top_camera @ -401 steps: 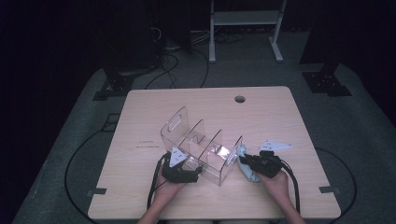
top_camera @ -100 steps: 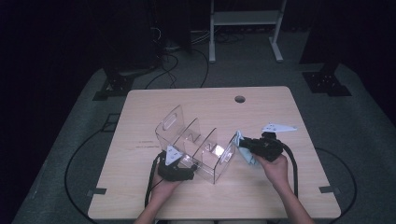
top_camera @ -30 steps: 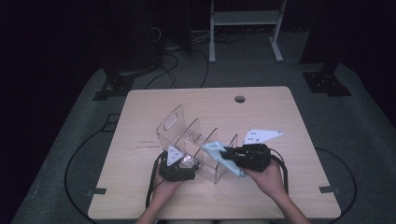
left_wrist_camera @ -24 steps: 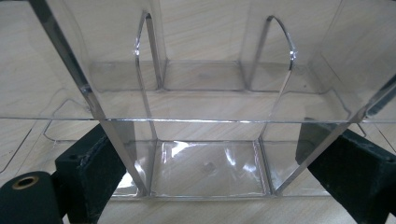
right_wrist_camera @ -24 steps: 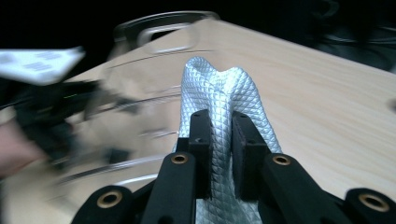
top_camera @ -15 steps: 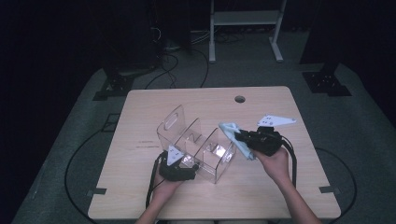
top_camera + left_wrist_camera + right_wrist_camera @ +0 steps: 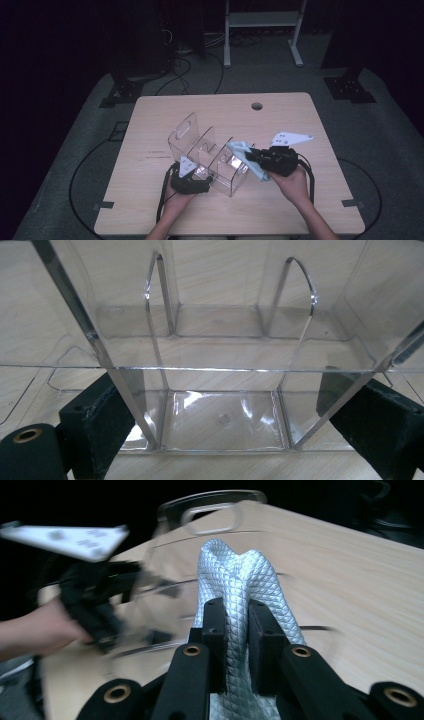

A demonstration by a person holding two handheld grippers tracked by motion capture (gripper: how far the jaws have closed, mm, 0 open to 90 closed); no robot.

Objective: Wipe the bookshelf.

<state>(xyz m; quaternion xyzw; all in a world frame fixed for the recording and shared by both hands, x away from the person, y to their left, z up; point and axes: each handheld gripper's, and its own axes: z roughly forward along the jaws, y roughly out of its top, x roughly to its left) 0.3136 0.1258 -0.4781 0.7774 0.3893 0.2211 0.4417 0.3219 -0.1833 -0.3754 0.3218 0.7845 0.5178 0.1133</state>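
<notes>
A clear acrylic organizer [image 7: 205, 150] with several compartments and a handle cut-out stands mid-table. My left gripper [image 7: 200, 180] clasps its near end: in the left gripper view the jaws stand wide, one on each side wall of the end compartment [image 7: 220, 415], pads against the walls. My right gripper [image 7: 256, 159] hovers at the organizer's right side, shut on a pale blue quilted cloth [image 7: 240, 148]. In the right gripper view the cloth [image 7: 235, 570] bulges up between the pinching pads, with the organizer's handle [image 7: 215, 510] beyond it.
The wooden table [image 7: 300, 130] has a cable hole [image 7: 256, 106] at its back middle. Cables loop on the dark floor around it. A white stand [image 7: 260, 20] sits behind the table. The person's other hand [image 7: 30, 630] shows blurred in the right gripper view.
The right gripper has carried the cloth from low over the organizer's near compartments up and to the right, then settled slightly lower. The left gripper and the organizer have stayed put.
</notes>
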